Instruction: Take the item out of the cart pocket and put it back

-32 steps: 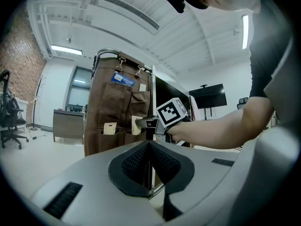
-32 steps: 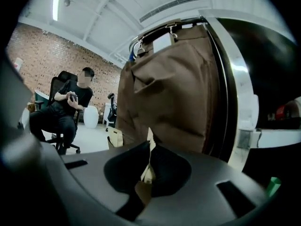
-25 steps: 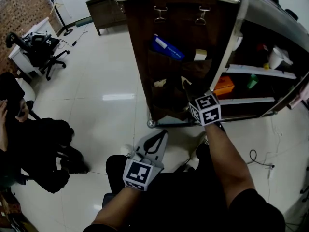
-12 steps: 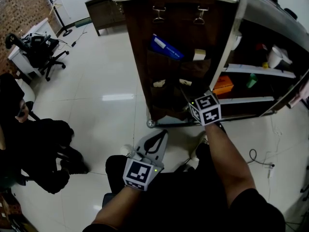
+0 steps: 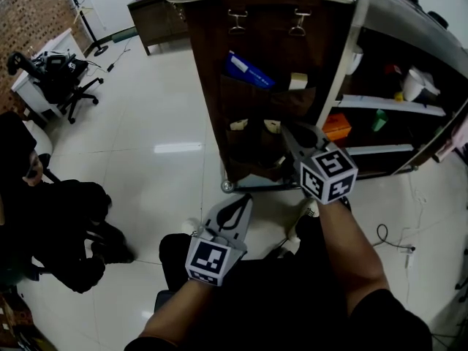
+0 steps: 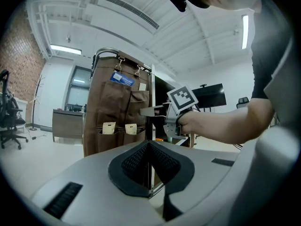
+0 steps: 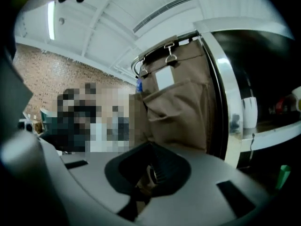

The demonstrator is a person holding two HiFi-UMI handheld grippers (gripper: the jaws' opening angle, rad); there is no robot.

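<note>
**Head view:** the brown fabric organizer (image 5: 256, 42) hangs on the end of the cart (image 5: 344, 72) at upper centre. The task's item, a cream tag (image 5: 272, 126), sits in a lower pocket. A second tag (image 5: 238, 125) sits in the pocket to its left, and a blue packet (image 5: 248, 70) lies higher up. The right gripper (image 5: 289, 131) stands just right of the cream tag, apart from it as far as this view shows, with its jaws drawn together. The left gripper (image 5: 245, 200) hangs at lower centre, well apart from the cart, likewise closed.

**Left gripper view:** the pads of the left gripper (image 6: 149, 149) meet at centre frame with nothing between them. Beyond, the cream tag (image 6: 130, 128) and the second tag (image 6: 108, 127) stand above their pocket edges at mid-left. The right gripper (image 6: 143, 111) reaches in from the right, above the tags, carrying nothing visible.

**Right gripper view:** the jaws of the right gripper (image 7: 151, 166) have just been closing and now meet with no tag between them. A small tan patch low in the gap is too blurred to name. The fabric organizer (image 7: 178, 112) fills the centre.

**Judgement:** the tag lies pocketed and neither gripper holds it, so the return appears done. Only drawing the right gripper away seems left.
</note>
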